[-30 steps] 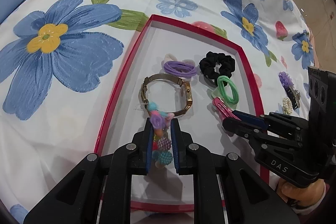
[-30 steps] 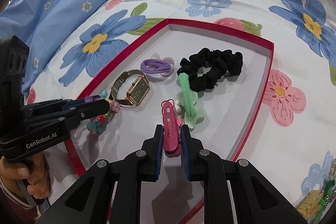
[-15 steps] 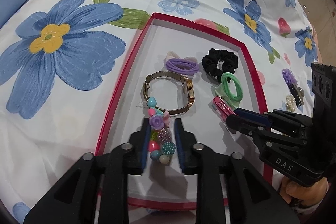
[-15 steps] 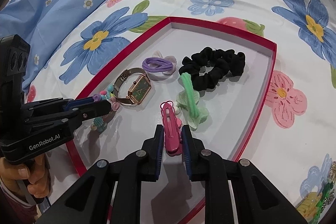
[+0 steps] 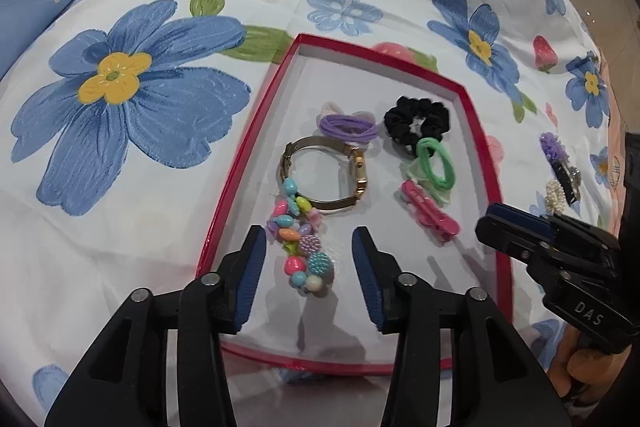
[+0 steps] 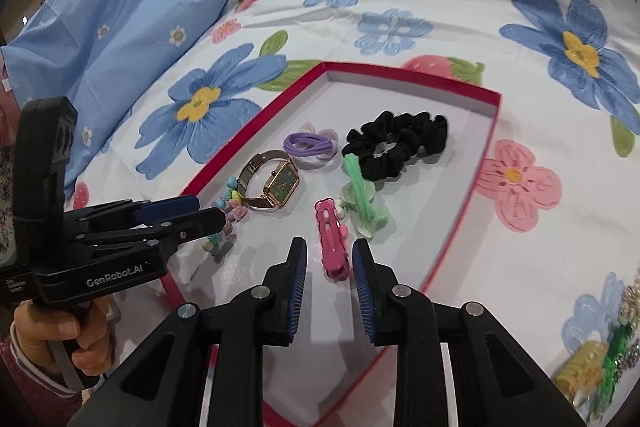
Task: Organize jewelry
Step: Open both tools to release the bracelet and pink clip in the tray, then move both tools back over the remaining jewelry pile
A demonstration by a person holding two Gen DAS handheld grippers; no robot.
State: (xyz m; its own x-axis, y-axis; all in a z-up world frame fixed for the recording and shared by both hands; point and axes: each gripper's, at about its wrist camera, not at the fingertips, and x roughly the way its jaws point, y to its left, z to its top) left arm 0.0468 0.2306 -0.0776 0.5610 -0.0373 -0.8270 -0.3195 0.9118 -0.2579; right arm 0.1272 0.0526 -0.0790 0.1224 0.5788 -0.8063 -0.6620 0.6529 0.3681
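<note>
A red-rimmed tray lies on the flowered bedsheet. It holds a gold watch, a purple hair tie, a black scrunchie and a green hair tie. A colourful bead bracelet lies on the tray floor between the pads of my left gripper, whose jaws are opening and clear of it. A pink hair clip lies flat between the pads of my right gripper, also opening, not pressing it.
Loose hair clips and pearl pieces lie on the sheet right of the tray. A blue pillow sits at the far left. A person's hand holds the left gripper's handle.
Both grippers have spread their jaws. The bead bracelet and the pink clip were let go and now rest in the tray. The right gripper drew back a little.
</note>
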